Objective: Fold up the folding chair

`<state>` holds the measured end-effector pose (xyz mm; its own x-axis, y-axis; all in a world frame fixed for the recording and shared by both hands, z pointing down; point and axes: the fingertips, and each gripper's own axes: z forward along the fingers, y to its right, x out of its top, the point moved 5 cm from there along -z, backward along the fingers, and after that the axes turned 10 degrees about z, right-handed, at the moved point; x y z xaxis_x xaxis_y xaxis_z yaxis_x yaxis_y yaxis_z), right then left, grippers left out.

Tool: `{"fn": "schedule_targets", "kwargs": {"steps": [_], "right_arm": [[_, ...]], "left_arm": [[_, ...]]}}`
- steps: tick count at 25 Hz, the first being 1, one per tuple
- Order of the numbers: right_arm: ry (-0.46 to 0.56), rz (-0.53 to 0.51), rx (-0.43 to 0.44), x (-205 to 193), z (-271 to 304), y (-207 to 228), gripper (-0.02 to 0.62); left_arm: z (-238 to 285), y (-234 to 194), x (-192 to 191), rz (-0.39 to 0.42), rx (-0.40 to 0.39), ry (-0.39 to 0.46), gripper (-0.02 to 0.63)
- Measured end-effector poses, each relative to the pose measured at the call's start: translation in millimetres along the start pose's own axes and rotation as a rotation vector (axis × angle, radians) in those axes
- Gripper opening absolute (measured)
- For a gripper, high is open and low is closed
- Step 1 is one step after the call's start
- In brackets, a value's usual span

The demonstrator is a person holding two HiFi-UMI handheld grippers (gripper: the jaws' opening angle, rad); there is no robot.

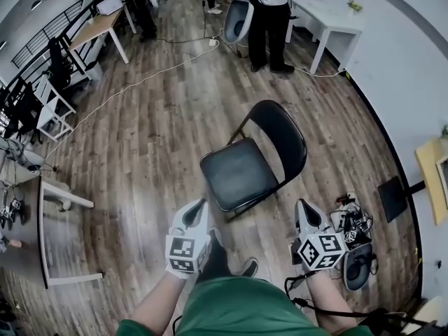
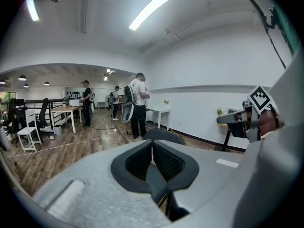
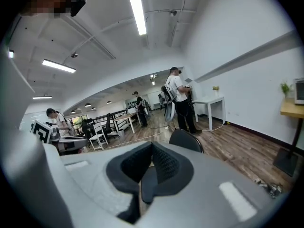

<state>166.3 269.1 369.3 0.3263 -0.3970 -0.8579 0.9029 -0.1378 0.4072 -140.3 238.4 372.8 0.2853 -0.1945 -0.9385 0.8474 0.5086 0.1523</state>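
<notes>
Room: an open workshop with a wood plank floor (image 1: 140, 138) and white walls. A person (image 1: 269, 19) stands well beyond the chair.
Left claw (image 1: 198, 210): its jaws are together with nothing between them. It hangs over the floor near the seat's front corner, apart from it.
Right claw (image 1: 306, 212): its jaws are also pressed together and empty. It is near the chair's right side and touches nothing.
Chair (image 1: 241, 170): it stands on the floor just ahead of both claws and roughly between them. It is fully unfolded, with the seat level and the back upright on the far right side.
Look: black padded seat with a dull sheen, rounded black back (image 1: 283, 135), thin dark tube frame. The leg joints are too small to read.
Clutter: cables and gear (image 1: 353, 222) lie on the floor just right of the chair, close to the right claw.
Stage: probably the approach, as no part of the chair is folded yet.
Risk, grip: shut jaws cannot take the frame. Pushing with them could make the light chair skid on the smooth planks.
Risk, tipping: lifting the seat with the back unsteadied may rock the chair over backward.
Risk, slip: the thin round tube could twist out of a shallow hold.
Risk, snag: a swinging leg may catch the cables at the right.
</notes>
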Motion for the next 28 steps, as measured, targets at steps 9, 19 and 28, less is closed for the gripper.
{"fn": "schedule_targets", "kwargs": {"steps": [9, 19, 28], "right_arm": [[0.004, -0.034, -0.123, 34.8, 90.2, -22.3, 0.005], [0.003, -0.04, -0.218, 63.1, 149.6, -16.3, 0.005], [-0.08, -0.122, -0.216, 90.8, 202.5, 47.2, 0.005]], "left_arm": [[86.8, -91.8, -25.4, -0.078, -0.105, -0.02, 0.017], [147.7, -163.1, -80.1, -0.134, -0.146, -0.077, 0.017], [183.3, -175.0, -154.6, -0.148, -0.071, -0.201, 0.017]]}}
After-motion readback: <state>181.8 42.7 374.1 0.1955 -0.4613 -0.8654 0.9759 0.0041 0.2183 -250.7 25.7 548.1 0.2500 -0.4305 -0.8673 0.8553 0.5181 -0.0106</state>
